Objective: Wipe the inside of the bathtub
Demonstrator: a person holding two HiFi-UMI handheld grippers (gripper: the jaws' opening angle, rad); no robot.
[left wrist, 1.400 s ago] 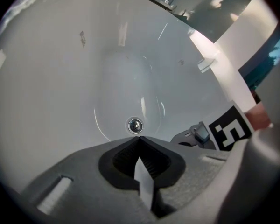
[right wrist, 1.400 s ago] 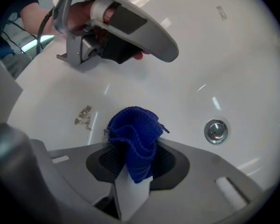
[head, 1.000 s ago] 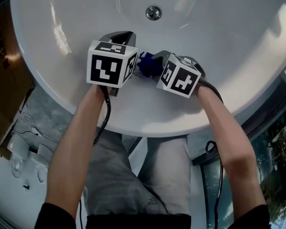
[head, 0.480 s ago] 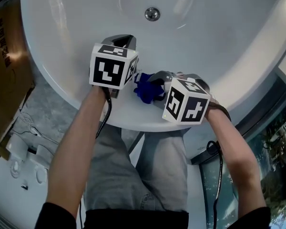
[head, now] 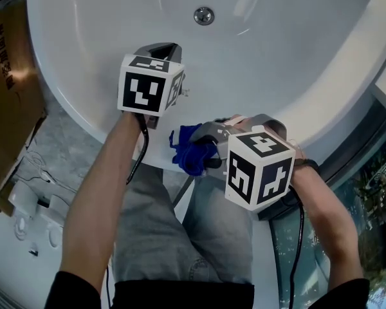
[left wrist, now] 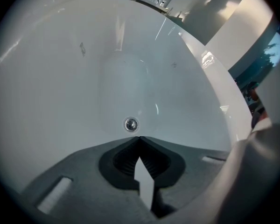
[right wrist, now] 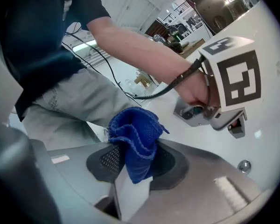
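Head view — right gripper point(head: 210, 145), turned leftward, pinches cloth point(head: 190, 152).

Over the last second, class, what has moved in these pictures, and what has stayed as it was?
The right gripper pulled back toward the person, carrying the blue cloth from the inner wall of the bathtub to its near rim. Nothing was taken or let go: the cloth stays clamped. The left gripper stayed over the tub, shut and empty.
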